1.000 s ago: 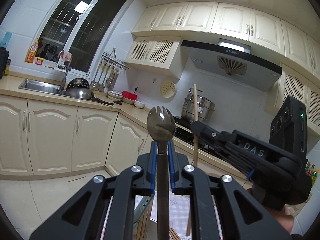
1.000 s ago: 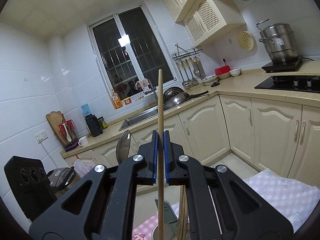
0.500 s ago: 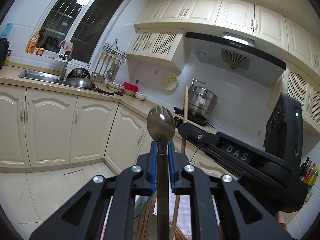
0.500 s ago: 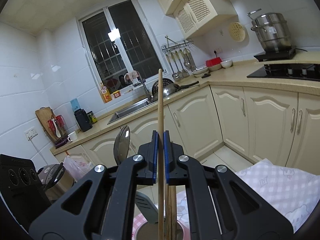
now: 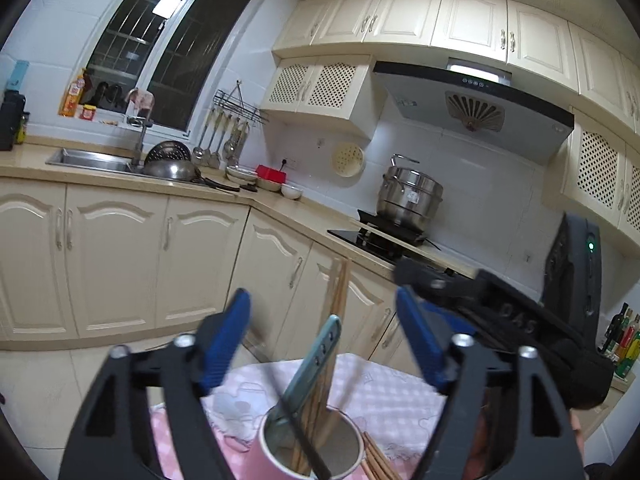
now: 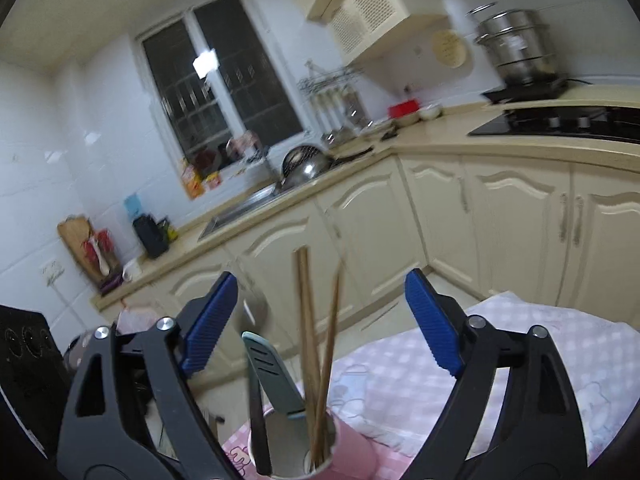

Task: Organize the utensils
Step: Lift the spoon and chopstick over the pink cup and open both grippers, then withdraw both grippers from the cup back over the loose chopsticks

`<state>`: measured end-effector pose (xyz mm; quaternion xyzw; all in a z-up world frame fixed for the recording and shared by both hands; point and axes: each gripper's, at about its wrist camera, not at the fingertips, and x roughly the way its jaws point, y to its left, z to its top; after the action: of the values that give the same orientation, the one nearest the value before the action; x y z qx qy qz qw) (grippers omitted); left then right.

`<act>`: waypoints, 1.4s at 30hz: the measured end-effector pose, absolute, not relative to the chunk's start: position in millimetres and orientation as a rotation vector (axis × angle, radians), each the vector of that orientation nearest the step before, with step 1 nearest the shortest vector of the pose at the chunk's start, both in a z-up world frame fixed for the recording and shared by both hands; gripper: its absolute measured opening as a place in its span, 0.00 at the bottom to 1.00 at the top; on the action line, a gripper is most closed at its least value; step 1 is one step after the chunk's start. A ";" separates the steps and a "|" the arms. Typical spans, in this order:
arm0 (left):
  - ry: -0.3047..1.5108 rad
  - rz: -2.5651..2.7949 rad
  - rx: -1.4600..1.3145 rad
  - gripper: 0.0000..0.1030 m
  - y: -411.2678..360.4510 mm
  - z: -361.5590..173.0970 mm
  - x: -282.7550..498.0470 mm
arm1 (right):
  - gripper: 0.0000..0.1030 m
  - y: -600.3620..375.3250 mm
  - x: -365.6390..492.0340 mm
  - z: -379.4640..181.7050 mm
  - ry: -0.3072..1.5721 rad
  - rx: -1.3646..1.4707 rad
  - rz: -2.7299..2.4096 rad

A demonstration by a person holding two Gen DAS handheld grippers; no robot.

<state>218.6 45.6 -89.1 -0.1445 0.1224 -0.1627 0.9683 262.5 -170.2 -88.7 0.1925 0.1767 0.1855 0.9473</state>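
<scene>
A pink cup (image 5: 256, 462) (image 6: 354, 456) stands on the checked tablecloth (image 5: 396, 400), right below both grippers. It holds a teal spatula (image 5: 320, 360) (image 6: 272, 376), wooden chopsticks (image 5: 338, 292) (image 6: 306, 320) and a dark, blurred spork handle (image 5: 298, 424) (image 6: 258, 420). My left gripper (image 5: 326, 336) is opening, its blue pads wide apart and pressing on nothing. My right gripper (image 6: 322, 320) is opening too, with the chopsticks standing free between its pads. Seen from the left wrist, the right gripper (image 5: 500, 314) sits close on the right.
Loose chopsticks (image 5: 378, 460) lie on the cloth beside the cup. Cream cabinets (image 5: 120, 256) and a counter with a sink (image 5: 88, 160) run behind. A steel pot (image 5: 412, 196) sits on the hob at the right.
Both grippers went from shut to wide open. The spork left the left pads and the chopstick left the right pads; both dropped into the cup. The right gripper sank a little.
</scene>
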 end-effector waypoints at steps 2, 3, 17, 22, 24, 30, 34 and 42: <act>0.249 -0.306 -0.273 0.87 48.0 -83.7 211.9 | 0.86 -180.7 257.4 -85.9 0.361 0.404 0.371; 0.246 -0.294 -0.257 0.88 49.3 -79.7 205.9 | 0.91 -185.8 254.8 -84.1 0.361 0.409 0.366; 0.304 -0.202 -0.282 0.91 85.2 -86.2 165.4 | 0.93 -225.4 212.9 -78.7 0.385 0.372 0.330; 0.367 -0.172 -0.252 0.95 82.5 -95.2 155.4 | 0.94 -247.0 202.8 -96.7 0.472 0.364 0.307; 0.381 -0.182 -0.237 0.95 78.8 -99.6 151.0 | 0.94 -254.3 200.1 -105.1 0.505 0.366 0.290; 0.431 -0.214 -0.217 0.95 66.1 -112.7 142.3 | 0.94 -270.5 187.7 -126.4 0.581 0.349 0.266; 0.471 -0.246 -0.187 0.95 50.3 -121.9 137.8 | 0.94 -273.5 185.3 -140.8 0.654 0.315 0.253; 0.578 -0.299 -0.137 0.95 8.0 -143.3 136.8 | 0.94 -272.6 184.2 -162.5 0.776 0.263 0.245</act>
<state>136.8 8.0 -143.3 -0.0670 0.2836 -0.1468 0.9453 184.2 -272.6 -162.5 0.1277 0.3764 0.1190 0.9099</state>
